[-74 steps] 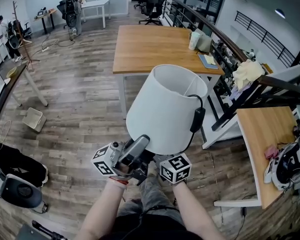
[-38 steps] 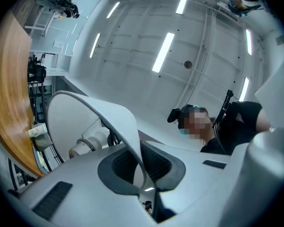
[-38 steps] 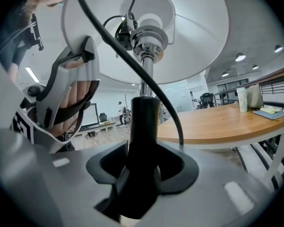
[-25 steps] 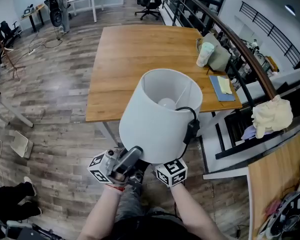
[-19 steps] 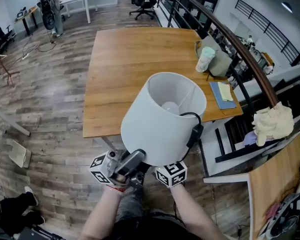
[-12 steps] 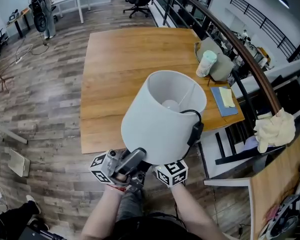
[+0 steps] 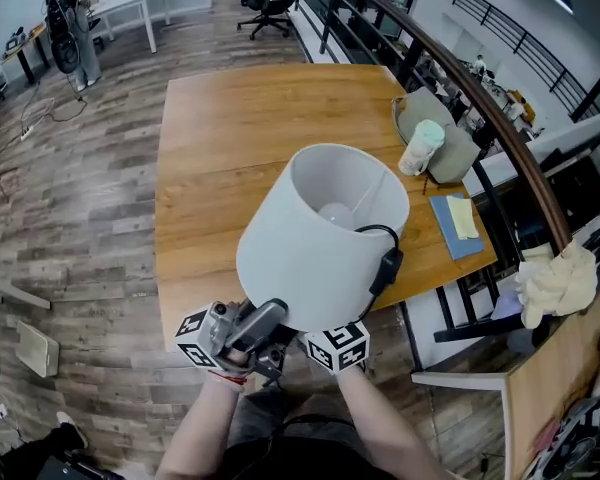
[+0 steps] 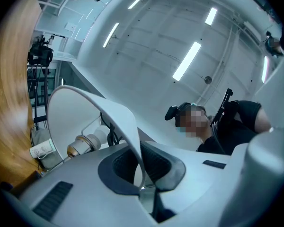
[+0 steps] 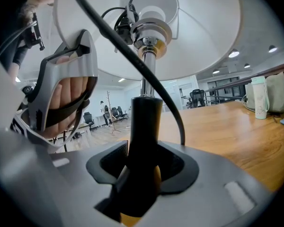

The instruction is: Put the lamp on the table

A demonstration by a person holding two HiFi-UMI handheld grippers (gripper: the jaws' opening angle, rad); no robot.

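Left gripper [image 8: 142,167]: jaws almost together, only the thin wall of the lampshade [image 7: 310,238] between the pads, pinched at its lower rim. Right gripper [image 9: 142,167]: jaws clamped on the dark stem [image 9: 144,122] of the lamp, which rises straight up out of them to the chrome socket and into the shade overhead. So both hold the one lamp, the right taking the weight and the left steadying the shade.

Black cord [image 9: 113,37] runs down from the socket past my right jaws. In the head view its inline switch [image 7: 385,268] hangs against the shade's right flank. Bulb [image 8: 87,143] shows inside the shade, beyond my left jaws.

Lamp is in the air, tilted, with the shade leaning forward and away from both jaws. Its base is below my jaws and out of sight in every view.

Table [image 7: 210,128] lies ahead of and beneath the jaws, its near edge about under the shade. Broad bare wood straight ahead. A cup [image 7: 420,148], a bag [image 7: 455,153] and a blue notebook [image 7: 458,223] sit off to the right of my right jaws, well apart from the open patch.

Step in hand, as I judge it: the carry, now arriving at the table; lamp not yet set down.

Next move calls for bringing the stem upright, going a little further in over the wood, then lowering until the base sits flat. Keep the cord clear of the base. Open the right jaws only once it stands.
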